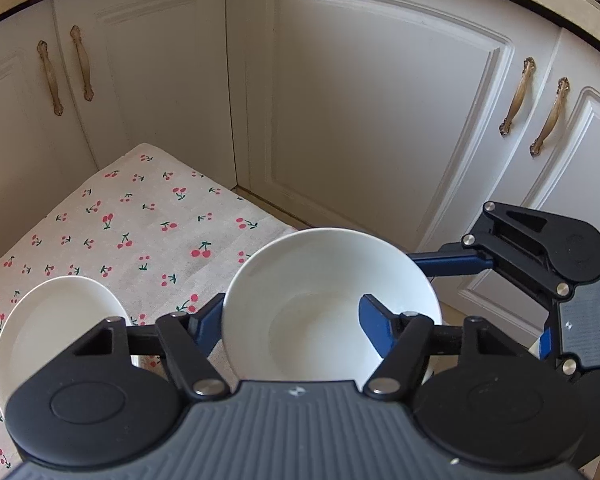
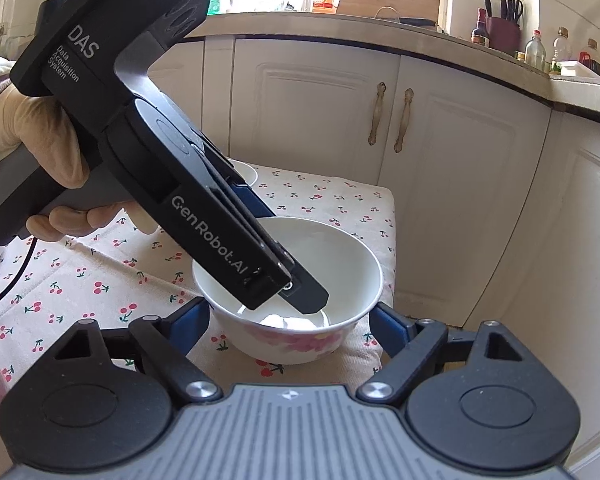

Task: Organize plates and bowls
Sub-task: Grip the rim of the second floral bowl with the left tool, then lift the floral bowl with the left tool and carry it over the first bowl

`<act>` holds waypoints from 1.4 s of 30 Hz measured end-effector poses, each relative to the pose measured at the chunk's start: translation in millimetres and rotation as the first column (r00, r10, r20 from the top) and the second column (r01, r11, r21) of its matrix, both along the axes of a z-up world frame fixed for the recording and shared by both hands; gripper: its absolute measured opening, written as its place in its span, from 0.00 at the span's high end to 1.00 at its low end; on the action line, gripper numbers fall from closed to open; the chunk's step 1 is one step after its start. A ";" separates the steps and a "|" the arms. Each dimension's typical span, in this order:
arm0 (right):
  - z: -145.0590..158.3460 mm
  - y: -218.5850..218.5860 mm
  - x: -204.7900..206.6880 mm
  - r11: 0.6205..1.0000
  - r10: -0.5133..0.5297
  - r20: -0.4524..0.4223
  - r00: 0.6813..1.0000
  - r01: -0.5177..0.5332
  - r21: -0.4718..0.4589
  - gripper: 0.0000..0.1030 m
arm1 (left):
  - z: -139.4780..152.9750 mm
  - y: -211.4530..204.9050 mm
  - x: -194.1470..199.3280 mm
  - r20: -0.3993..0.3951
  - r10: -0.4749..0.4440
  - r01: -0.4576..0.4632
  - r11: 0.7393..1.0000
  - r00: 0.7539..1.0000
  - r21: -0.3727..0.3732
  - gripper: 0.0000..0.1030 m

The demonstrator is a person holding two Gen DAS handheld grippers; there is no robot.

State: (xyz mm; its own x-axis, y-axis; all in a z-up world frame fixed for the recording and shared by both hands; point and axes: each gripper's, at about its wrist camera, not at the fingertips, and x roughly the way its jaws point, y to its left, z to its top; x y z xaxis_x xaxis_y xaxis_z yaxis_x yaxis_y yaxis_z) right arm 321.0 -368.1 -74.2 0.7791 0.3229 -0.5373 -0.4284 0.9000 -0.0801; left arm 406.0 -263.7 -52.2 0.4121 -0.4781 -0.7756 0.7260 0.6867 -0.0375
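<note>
On the cherry-print table (image 2: 100, 264) the white bowl (image 2: 288, 280) stands near the front right corner, its wall clenched by the left gripper (image 1: 292, 316), one finger inside, while the right gripper (image 2: 290, 322) straddles its near side, released and nearest.

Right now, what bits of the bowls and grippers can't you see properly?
- Bowl, left wrist view: its outside and foot, hidden by its own rim and the left gripper clamping its wall.
- Second dish, same view: near part covered by the gripper body.
- Third dish, right wrist view: mostly behind the left gripper.
- Right gripper: whether its fingertips touch the bowl.
</note>
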 end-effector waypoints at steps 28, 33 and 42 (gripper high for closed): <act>16.8 6.4 -22.9 1.000 -0.006 -0.010 1.000 0.006 -0.015 0.13 | 20.1 3.3 -26.7 0.002 -0.018 0.018 0.999 1.000 -0.030 0.33; 28.2 12.3 -39.1 1.000 -0.007 -0.001 1.000 0.007 -0.023 0.13 | 32.6 9.8 -44.9 0.014 -0.021 0.021 0.999 1.000 -0.049 0.33; 46.0 29.2 -76.3 1.000 -0.001 0.010 1.000 0.001 -0.022 0.13 | 48.6 24.8 -79.7 0.024 -0.019 0.020 0.998 1.000 -0.052 0.32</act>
